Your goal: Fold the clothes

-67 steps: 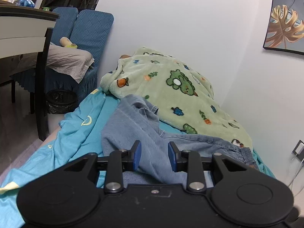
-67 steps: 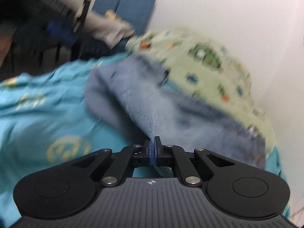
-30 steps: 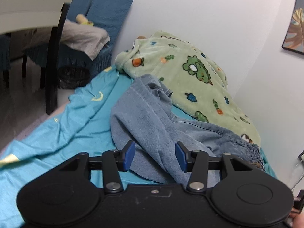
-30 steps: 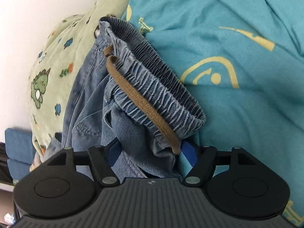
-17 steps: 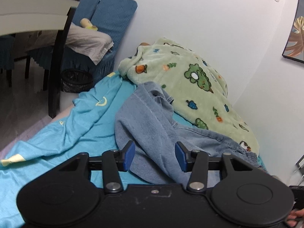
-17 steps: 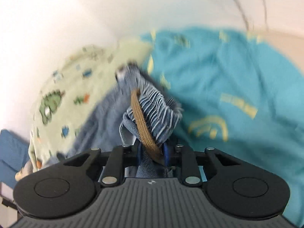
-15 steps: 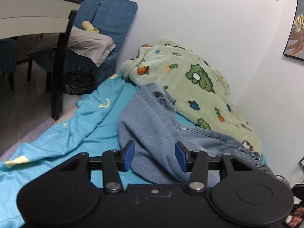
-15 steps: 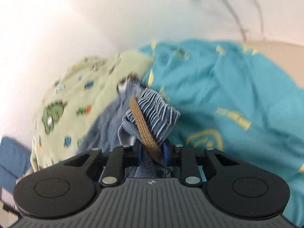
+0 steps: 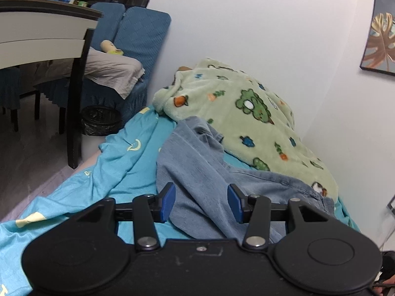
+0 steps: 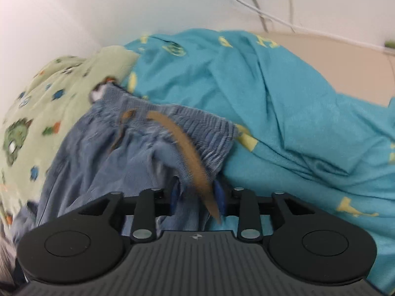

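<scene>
Hovering over the crumpled jeans (image 9: 197, 162) on the bed's teal sheet (image 9: 118, 162), the left gripper (image 9: 201, 202) has jaws wide, empty. Nearer the waistband, the right gripper (image 10: 197, 197) pinches denim and brown drawstring (image 10: 187, 153); folding looks barely begun.

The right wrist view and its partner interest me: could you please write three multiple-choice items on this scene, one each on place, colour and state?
1. Where does the light-green cartoon-print fleece blanket lie?
A. against the white wall
B. on the dark-legged table
C. on the floor

2. What colour is the flat woven drawstring of the blue denim elastic-waist trousers?
A. white
B. brown
C. red

3. How is the left gripper?
A. shut on the trousers
B. open
C. out of view

Answers: 1 A, it is heaped along the wall; 2 B, a tan-brown band crosses the waistband; 3 B, its blue pads stand apart.
</scene>
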Tool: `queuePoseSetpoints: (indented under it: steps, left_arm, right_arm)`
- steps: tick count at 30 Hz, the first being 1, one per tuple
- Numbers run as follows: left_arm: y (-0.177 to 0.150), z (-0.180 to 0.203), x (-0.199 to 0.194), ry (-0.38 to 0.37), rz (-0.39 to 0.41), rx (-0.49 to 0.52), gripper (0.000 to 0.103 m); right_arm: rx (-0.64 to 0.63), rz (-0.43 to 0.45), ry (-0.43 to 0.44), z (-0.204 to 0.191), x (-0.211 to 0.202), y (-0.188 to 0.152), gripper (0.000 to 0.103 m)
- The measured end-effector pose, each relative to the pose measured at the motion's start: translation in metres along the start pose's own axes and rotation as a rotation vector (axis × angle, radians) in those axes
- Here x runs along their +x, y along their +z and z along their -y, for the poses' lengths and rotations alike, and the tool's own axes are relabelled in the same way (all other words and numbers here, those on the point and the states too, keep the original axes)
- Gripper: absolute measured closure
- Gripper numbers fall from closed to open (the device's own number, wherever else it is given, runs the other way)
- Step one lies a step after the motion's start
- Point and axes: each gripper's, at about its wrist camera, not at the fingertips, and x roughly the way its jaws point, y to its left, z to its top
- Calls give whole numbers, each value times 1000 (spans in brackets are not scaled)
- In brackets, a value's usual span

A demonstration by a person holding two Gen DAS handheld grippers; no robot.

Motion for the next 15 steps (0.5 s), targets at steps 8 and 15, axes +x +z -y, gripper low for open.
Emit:
queuePoseSetpoints:
  steps: [8,15]
  left_arm:
    - [15,-2,-4,-12,16,-19,57]
    - [28,-36,11,84,-10,-123,57]
  right_arm:
    - [-345,165,185,-62,-44,-31,48]
    - [-725,48,618,-183,-39,-91,48]
